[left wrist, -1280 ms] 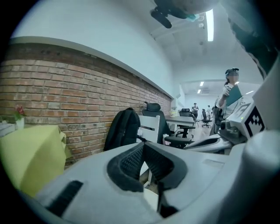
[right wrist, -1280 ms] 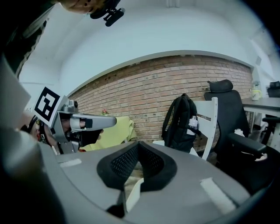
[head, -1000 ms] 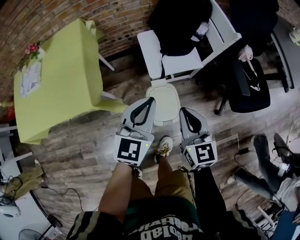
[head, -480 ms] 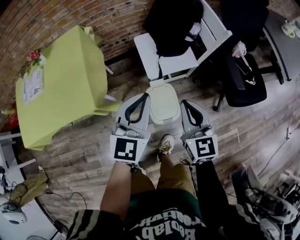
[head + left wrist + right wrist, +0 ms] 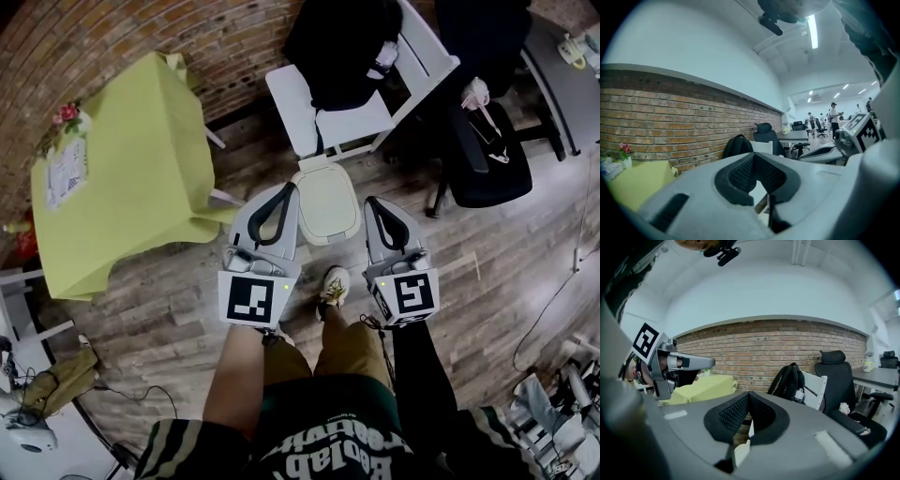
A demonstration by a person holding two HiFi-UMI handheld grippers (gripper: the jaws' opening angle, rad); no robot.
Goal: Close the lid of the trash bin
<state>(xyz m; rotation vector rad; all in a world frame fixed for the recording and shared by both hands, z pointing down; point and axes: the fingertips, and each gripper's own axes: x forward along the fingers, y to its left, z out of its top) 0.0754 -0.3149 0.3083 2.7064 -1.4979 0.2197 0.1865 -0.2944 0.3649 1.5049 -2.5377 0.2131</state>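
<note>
Head view: the trash bin (image 5: 325,202) stands on the wooden floor (image 5: 169,309) just before the white chair (image 5: 323,117), between both grippers. It is pale, and its lid (image 5: 326,206) lies flat over the top, hiding the inside. A black backpack (image 5: 342,42) sits on the chair.

Left gripper view: the left gripper (image 5: 752,155) is clenched, tips meeting, empty.

Right gripper view: the right gripper (image 5: 749,393) is likewise clenched on nothing
</note>
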